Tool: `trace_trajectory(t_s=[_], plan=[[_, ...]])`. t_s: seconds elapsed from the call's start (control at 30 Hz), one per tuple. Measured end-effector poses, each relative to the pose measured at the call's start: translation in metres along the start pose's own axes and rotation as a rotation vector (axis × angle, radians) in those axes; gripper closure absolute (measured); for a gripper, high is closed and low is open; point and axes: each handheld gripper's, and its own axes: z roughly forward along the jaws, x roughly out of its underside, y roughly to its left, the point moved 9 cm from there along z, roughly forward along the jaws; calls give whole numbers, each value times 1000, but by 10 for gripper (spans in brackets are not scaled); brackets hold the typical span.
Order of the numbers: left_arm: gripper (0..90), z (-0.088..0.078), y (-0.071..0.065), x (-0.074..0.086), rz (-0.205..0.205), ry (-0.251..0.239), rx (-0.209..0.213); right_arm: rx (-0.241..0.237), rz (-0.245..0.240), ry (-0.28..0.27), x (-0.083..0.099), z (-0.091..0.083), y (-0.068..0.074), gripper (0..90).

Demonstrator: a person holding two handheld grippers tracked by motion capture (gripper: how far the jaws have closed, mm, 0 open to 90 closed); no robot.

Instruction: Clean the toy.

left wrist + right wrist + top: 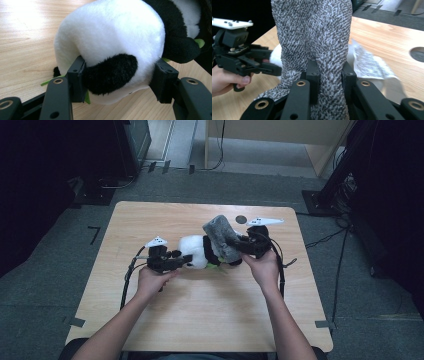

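Observation:
A black-and-white panda plush (pixel 194 251) lies on the wooden table (pixel 200 310), near its middle. My left gripper (pixel 186 260) comes at it from the left. In the left gripper view the pads press into both sides of the panda's white head (pixel 112 32), so the left gripper (pixel 120 80) is shut on it. A grey knitted cloth (pixel 222 234) stands up over the panda's right end. My right gripper (pixel 239 245) holds it from the right. In the right gripper view its pads pinch a fold of the cloth (pixel 312 32), and the left gripper (pixel 274 70) shows beyond.
A round hole (pixel 241 219) sits in the tabletop near the far edge, behind the right gripper. A white printed label (pixel 369 65) hangs beside the cloth. Cables trail from both grippers across the table. Dark stands and cables lie on the floor at the right.

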Motion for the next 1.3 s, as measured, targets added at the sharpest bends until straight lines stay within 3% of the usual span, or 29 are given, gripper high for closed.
trace_trajectory(t_s=[0.23,0.6,0.83,0.93,1.03,1.2,1.3], plan=[[405,-2,3,0,-6,1,-6,75,47,-14,4,-11,-29,759],[406,-2,4,0,-11,1,-4,86,113,17,26,0,-56,760],[410,-4,5,-2,-29,4,-2,117,117,28,30,0,-65,766],[413,-6,5,-3,-34,3,-4,116,113,-17,21,-11,-62,767],[412,-6,5,-4,-34,1,-9,93,94,-63,7,-23,-51,766],[412,-6,5,-4,-35,2,-9,7,36,-130,-13,-34,-12,766],[413,-6,4,-4,-39,4,-11,-55,6,-107,-9,-22,12,766]])
